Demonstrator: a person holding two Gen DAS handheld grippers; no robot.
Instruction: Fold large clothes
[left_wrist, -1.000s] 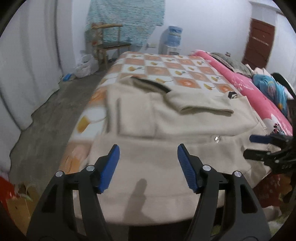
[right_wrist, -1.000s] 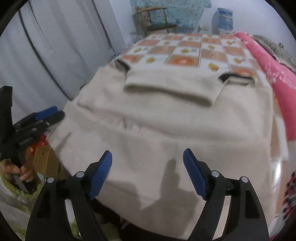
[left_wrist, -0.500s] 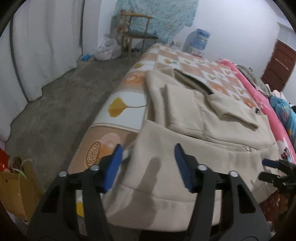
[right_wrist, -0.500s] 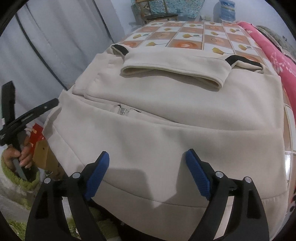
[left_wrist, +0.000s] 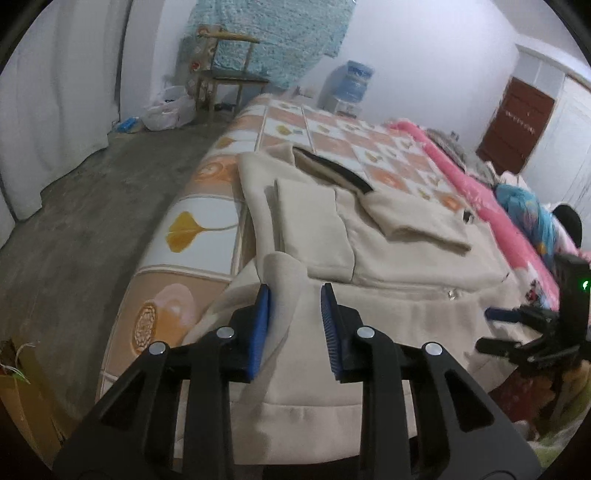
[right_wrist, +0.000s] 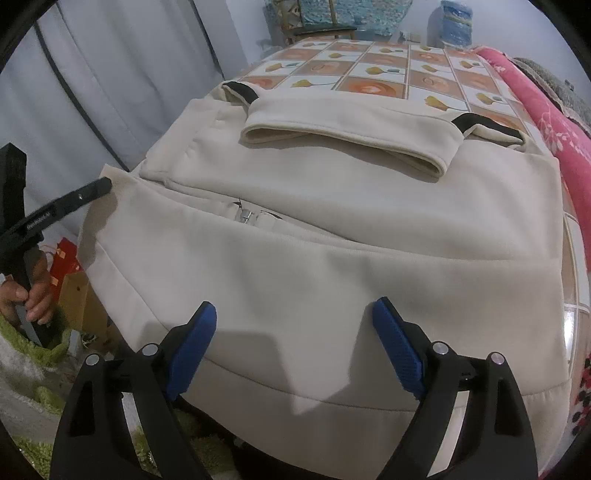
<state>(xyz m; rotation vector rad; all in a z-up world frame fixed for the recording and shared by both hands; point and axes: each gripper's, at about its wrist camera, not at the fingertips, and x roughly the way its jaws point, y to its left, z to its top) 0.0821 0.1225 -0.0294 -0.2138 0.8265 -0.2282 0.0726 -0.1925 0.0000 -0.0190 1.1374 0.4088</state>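
One cream jacket (right_wrist: 332, 229), one bed (left_wrist: 207, 206), two tongs, one chair (left_wrist: 229, 74), one water dispenser (left_wrist: 352, 86), one door (left_wrist: 515, 122)

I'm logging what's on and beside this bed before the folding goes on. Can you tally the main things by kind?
Cream garment: 1
Black-trimmed cuffs: 2
Checked bedcover: 1
Pink blanket: 1
Wooden chair: 1
Water dispenser: 1
Grippers, left closing on a garment fold, right: 2
Total: 9
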